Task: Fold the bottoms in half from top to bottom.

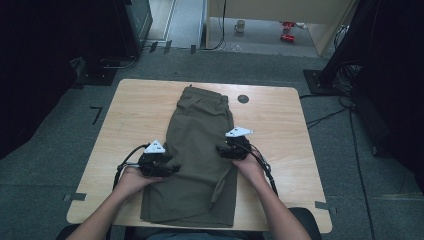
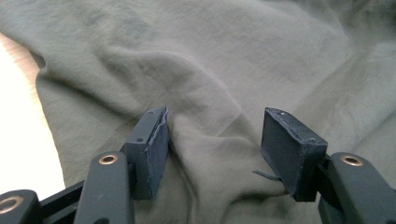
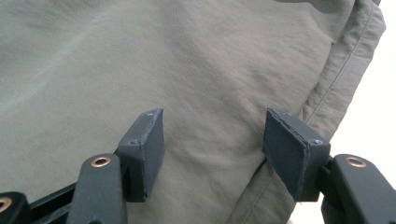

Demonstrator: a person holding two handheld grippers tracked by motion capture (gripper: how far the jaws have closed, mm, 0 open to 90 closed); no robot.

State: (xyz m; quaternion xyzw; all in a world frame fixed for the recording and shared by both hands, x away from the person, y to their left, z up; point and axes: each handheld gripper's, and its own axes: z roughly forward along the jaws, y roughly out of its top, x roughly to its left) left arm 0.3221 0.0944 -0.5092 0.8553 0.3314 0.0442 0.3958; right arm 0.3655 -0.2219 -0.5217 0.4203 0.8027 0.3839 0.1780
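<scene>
Olive-green shorts (image 1: 200, 150) lie folded lengthwise on the wooden worktop (image 1: 280, 130), waistband at the far end.

The left gripper (image 1: 167, 166) and right gripper (image 1: 223, 150) press on opposite side edges, fingers (image 2: 154, 149) spread wide and released; wrinkled cloth bunches between each pair, a stitched seam beside the right fingers (image 3: 292, 151).
</scene>
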